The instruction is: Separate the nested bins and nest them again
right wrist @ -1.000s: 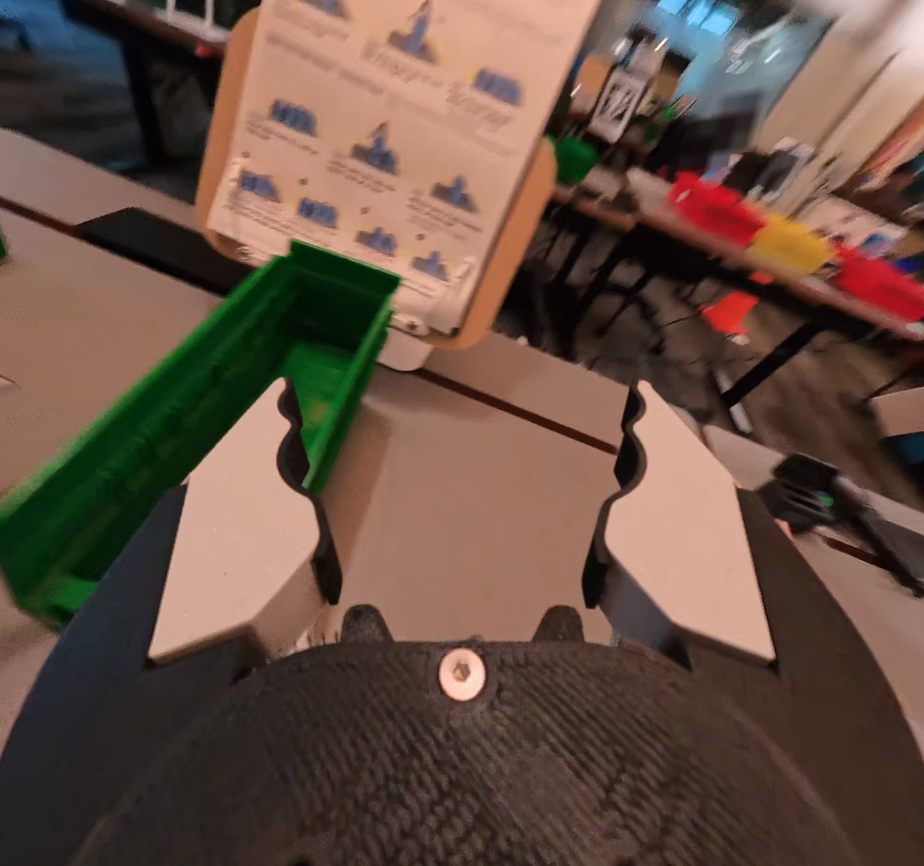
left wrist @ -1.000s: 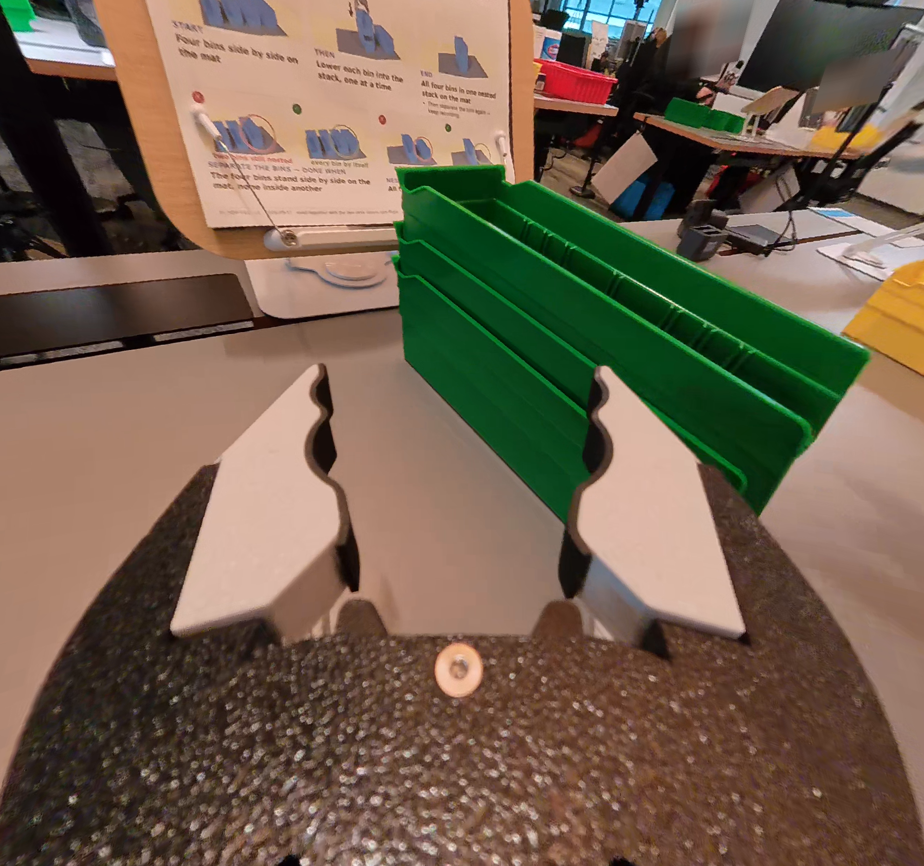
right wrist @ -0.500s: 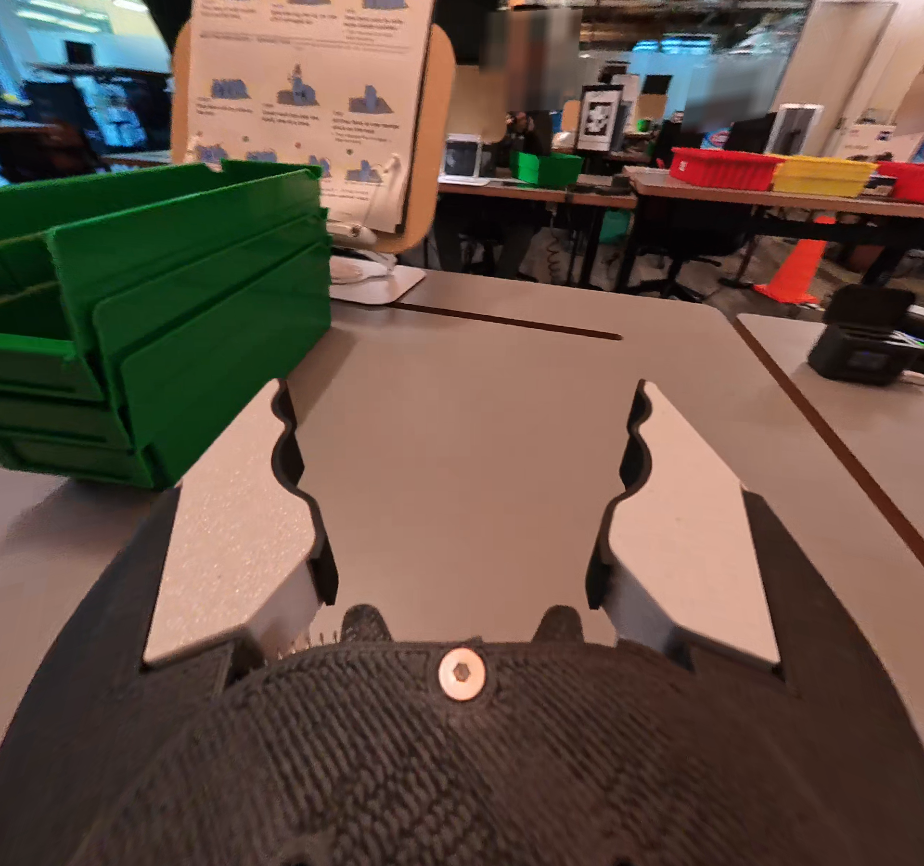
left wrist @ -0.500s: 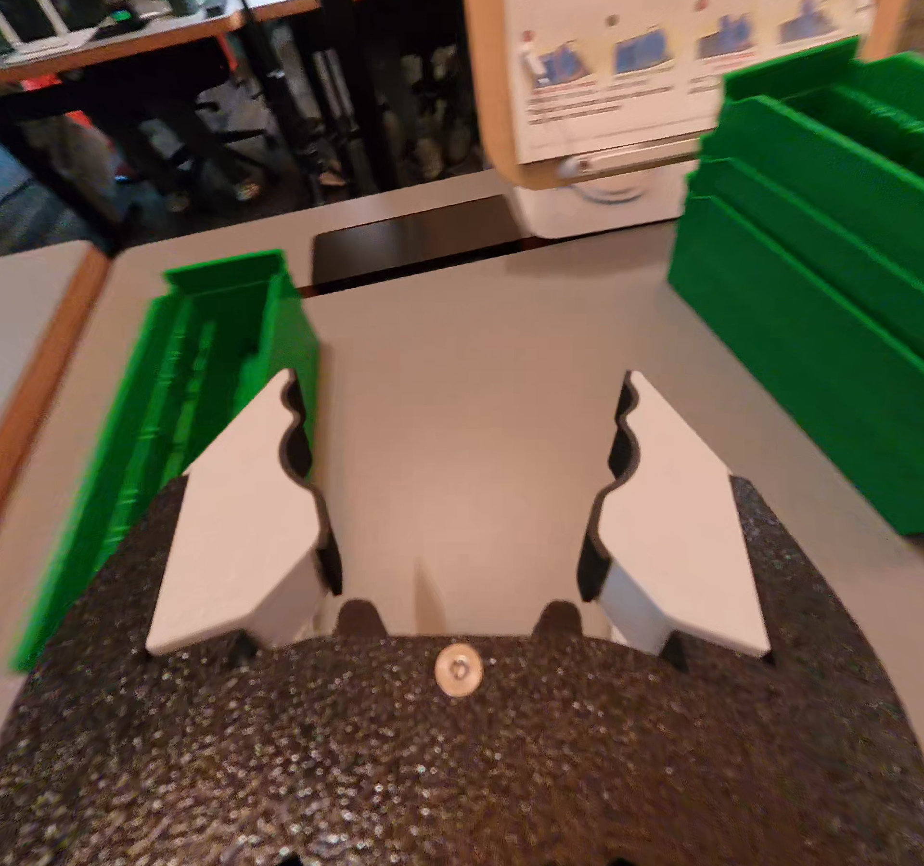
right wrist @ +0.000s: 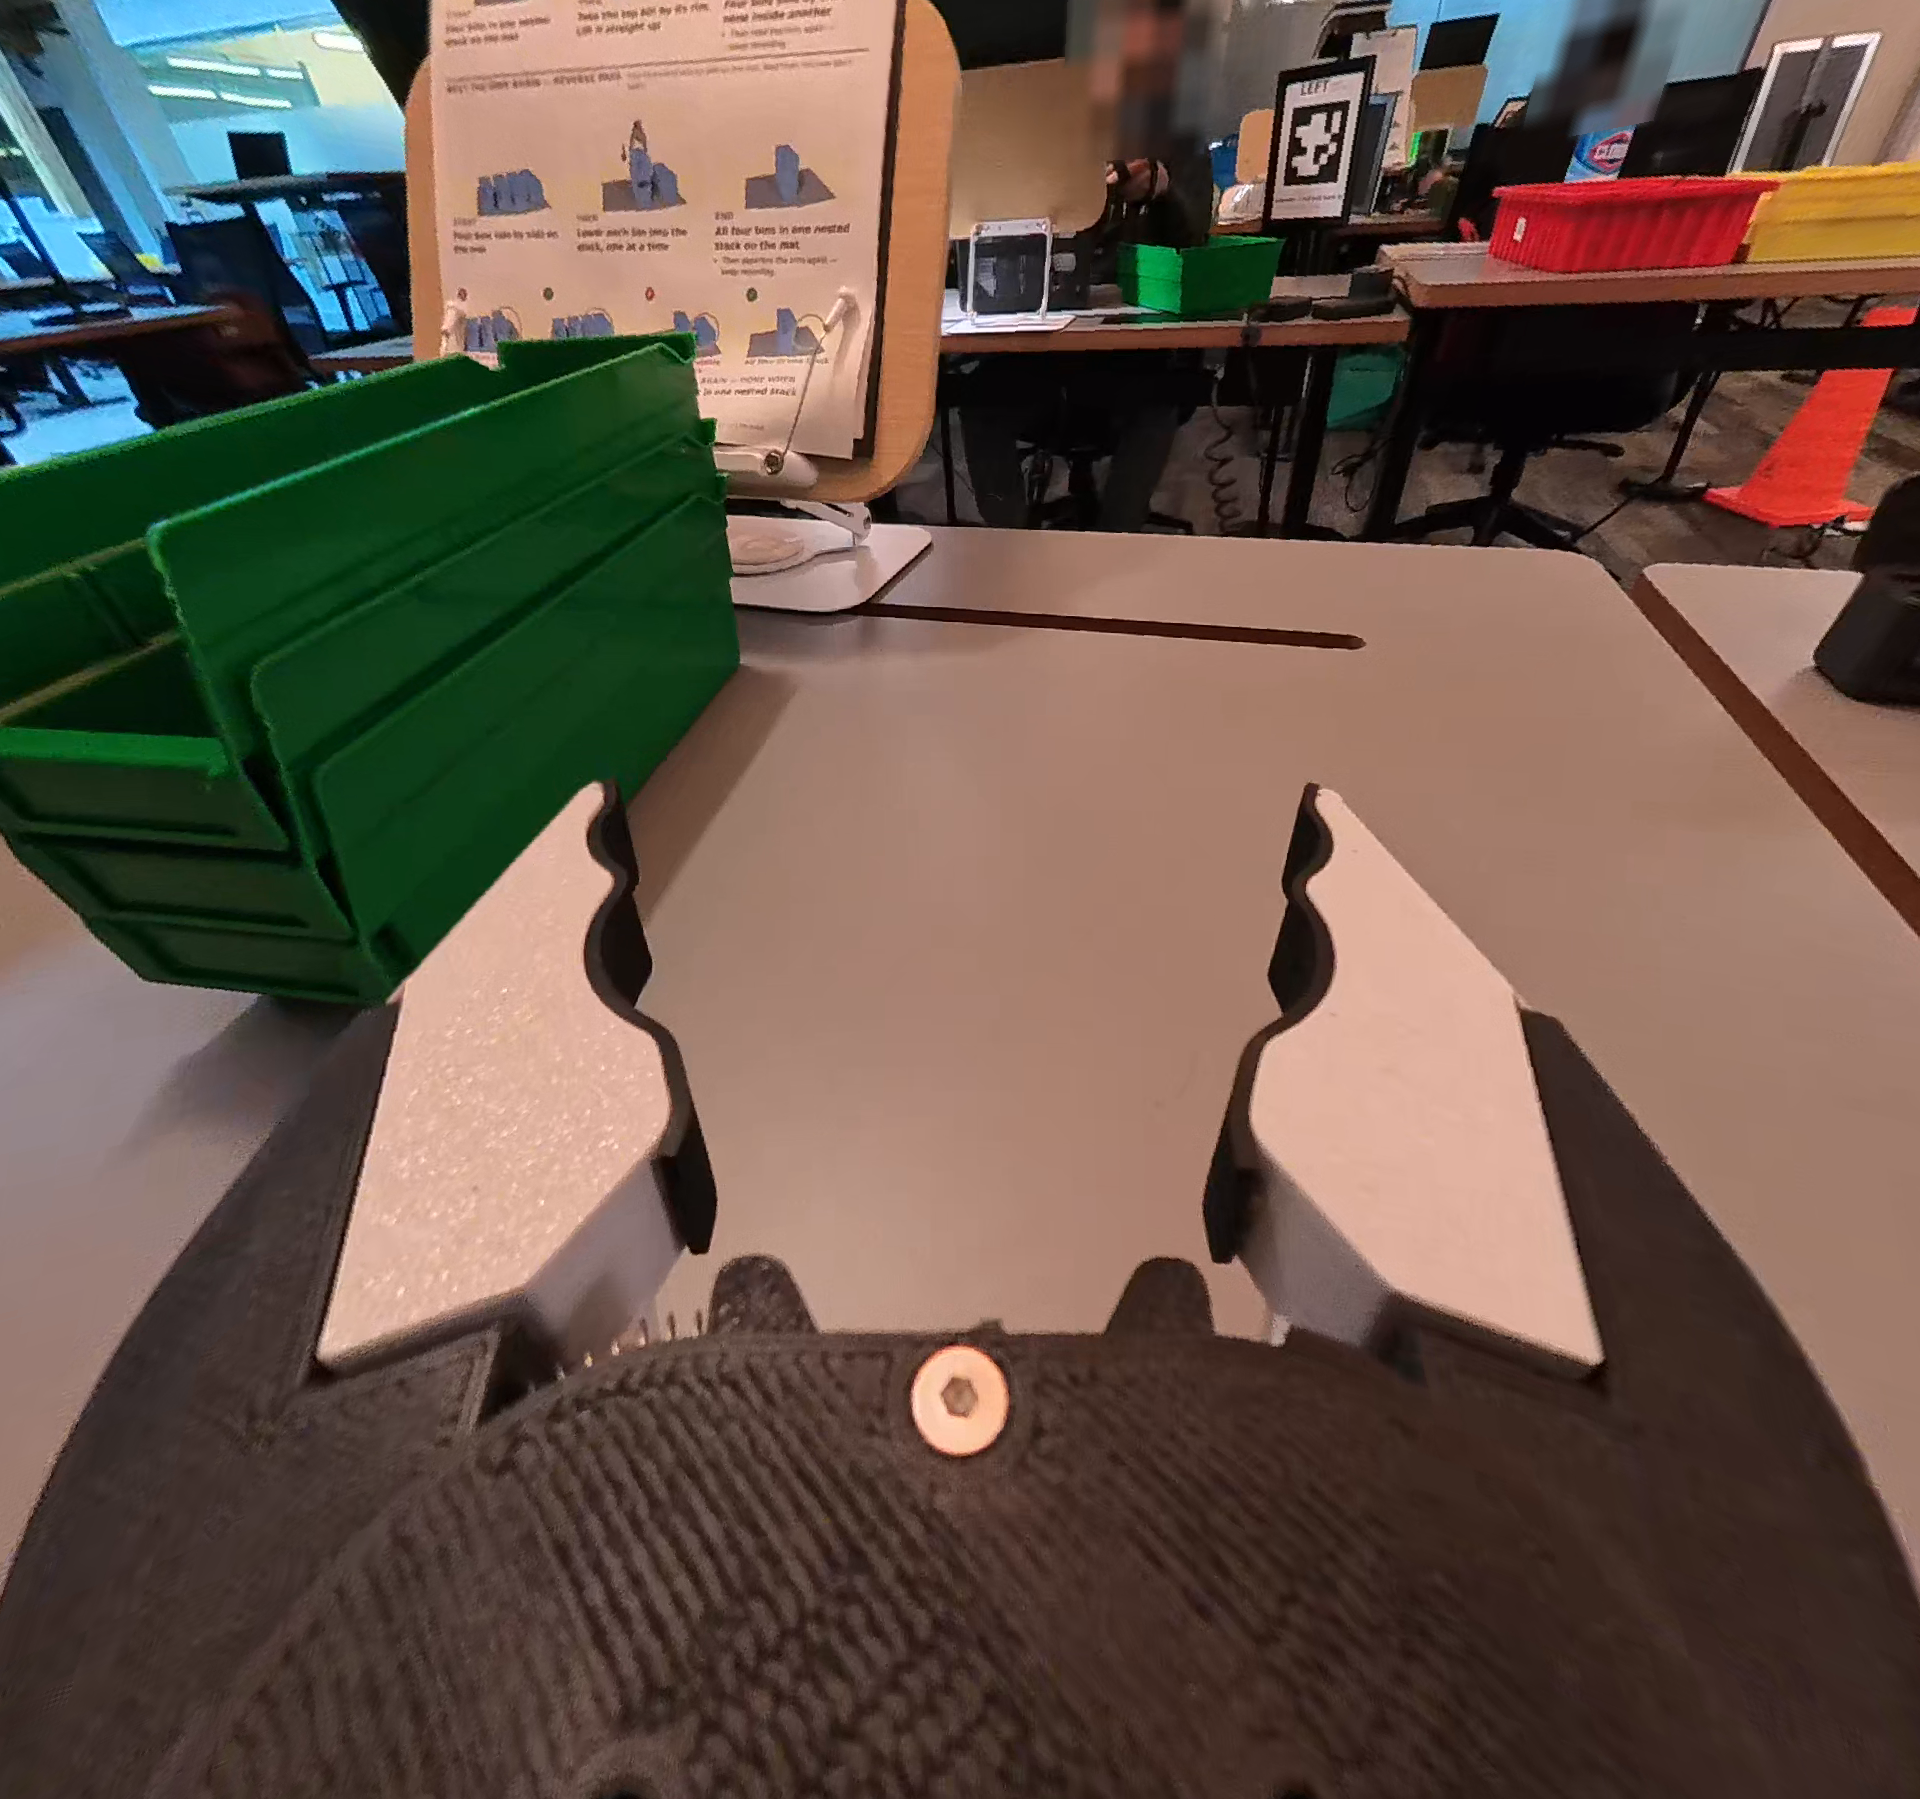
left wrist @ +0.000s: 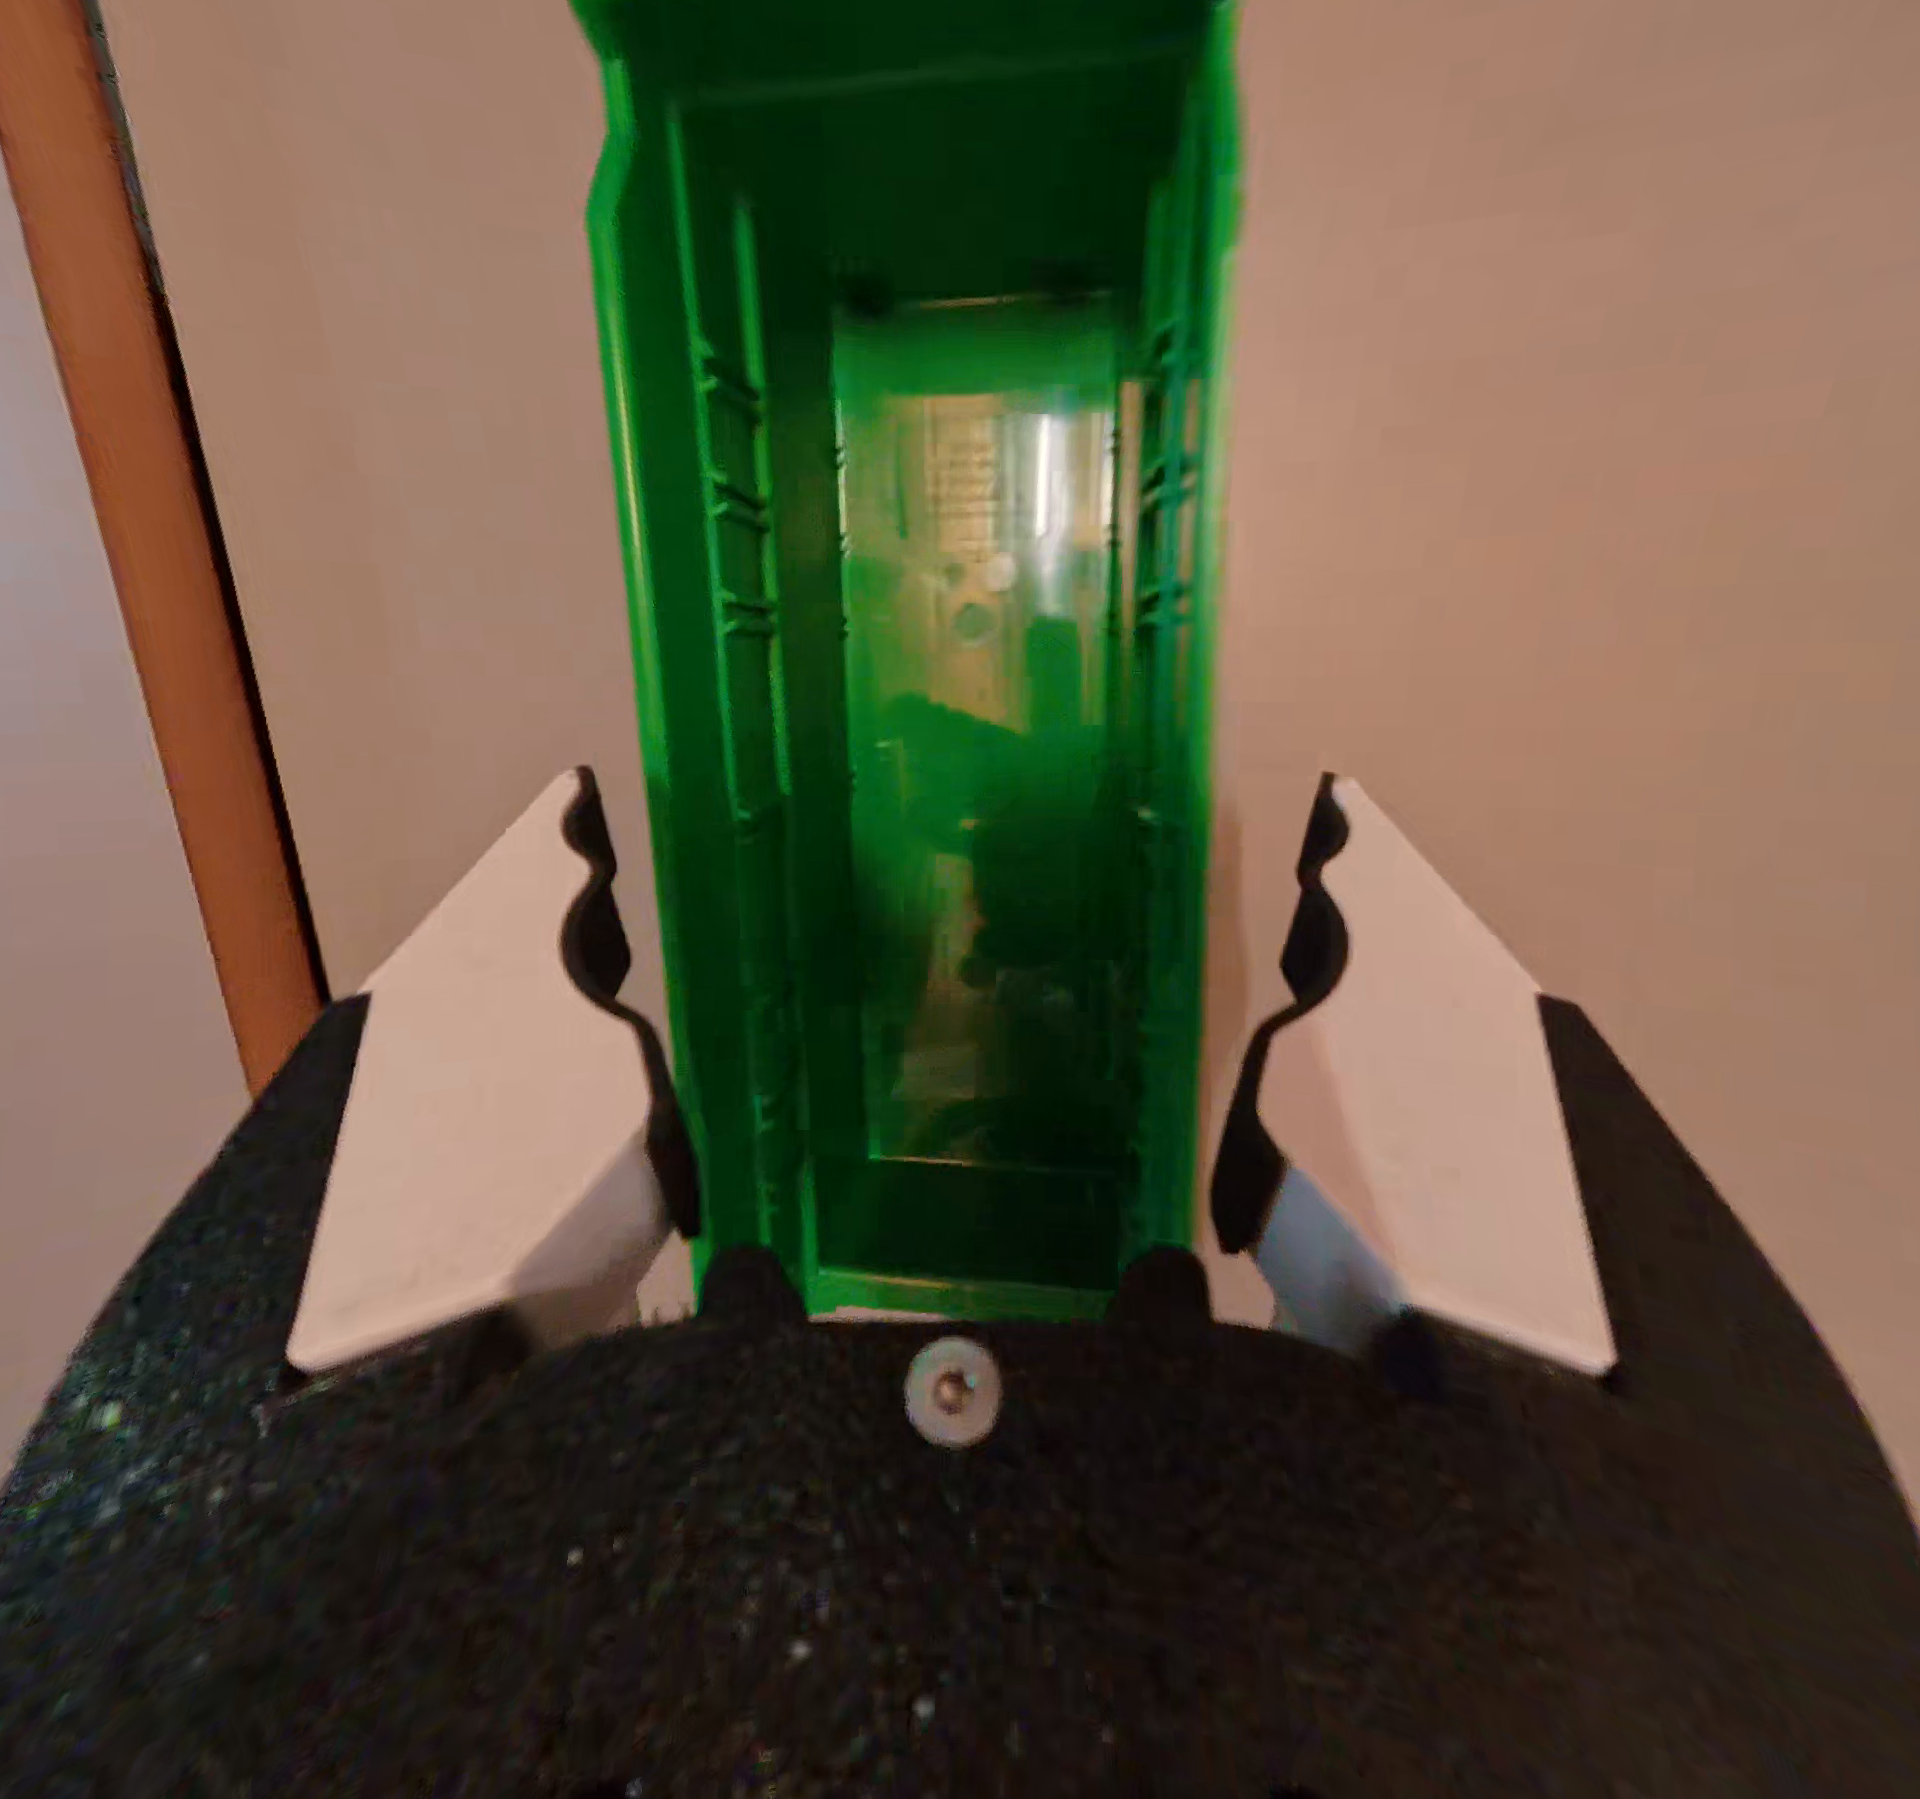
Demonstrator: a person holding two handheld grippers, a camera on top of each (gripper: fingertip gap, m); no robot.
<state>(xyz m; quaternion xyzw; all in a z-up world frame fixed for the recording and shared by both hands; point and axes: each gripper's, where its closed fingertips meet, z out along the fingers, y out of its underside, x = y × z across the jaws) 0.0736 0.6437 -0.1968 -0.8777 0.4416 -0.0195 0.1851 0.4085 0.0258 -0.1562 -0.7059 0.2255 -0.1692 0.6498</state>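
While the left gripper [left wrist: 945, 918] points steeply down at the grey table [left wrist: 1558, 502], a single green bin [left wrist: 914, 191] lies lengthwise directly between its two white fingers [left wrist: 468, 1074]. The jaws stand wide, one finger on each side of the bin's long walls; the left finger's dark inner pad appears to sit against or just beside the left wall, and whether it touches cannot be told because of blur. The right finger stands slightly apart from the right wall. The bin's open top faces the camera, its glossy floor shows reflections, and ribbed slots run along both inner walls. A brown table edge [left wrist: 156, 502] runs along the left side of this view.

The right gripper [right wrist: 956, 908] is held low over the same grey table [right wrist: 1039, 814], jaws spread wide with only bare tabletop between the fingers. To its left stands a stack of nested green bins [right wrist: 416, 658], three tiers visible at the near end, resting on the table and well clear of the gripper. Behind the stack, an instruction sheet [right wrist: 665, 139] is propped on a wooden-backed stand [right wrist: 914, 243] with a white base. A dark slot [right wrist: 1112, 625] crosses the table beyond the gripper. Farther back, other tables carry a red bin [right wrist: 1621, 222], a yellow bin [right wrist: 1839, 211] and a small green bin [right wrist: 1195, 272]; an orange cone [right wrist: 1818, 440] stands on the floor.
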